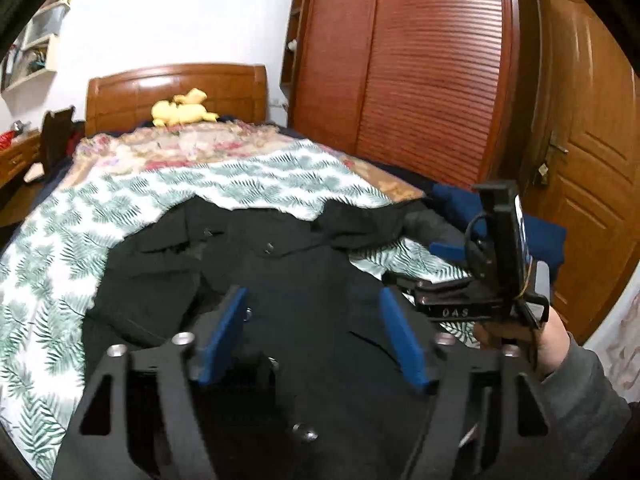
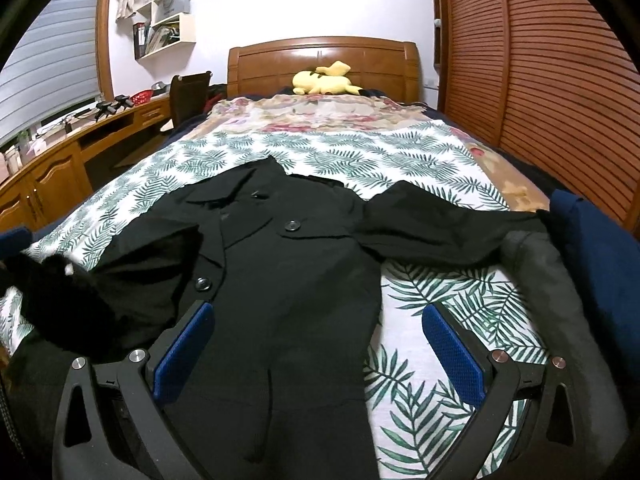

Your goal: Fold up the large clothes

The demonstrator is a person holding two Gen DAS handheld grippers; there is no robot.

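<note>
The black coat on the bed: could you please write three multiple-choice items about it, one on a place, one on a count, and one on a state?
1. Where does the yellow plush toy lie?
A. On the wooden desk
B. Against the wooden headboard
C. On the black button-front coat

2. How many round buttons show on the coat in the right wrist view?
A. Two
B. Five
C. None

3. How do the right gripper jaws stand?
A. Clamped on a sleeve
B. Shut, holding nothing
C. Open above the coat

Answers: 1 B, the toy rests at the head of the bed on the leaf-print cover. 2 A, one by the chest, one lower. 3 C, the blue pads stand apart with nothing pressed.
</note>
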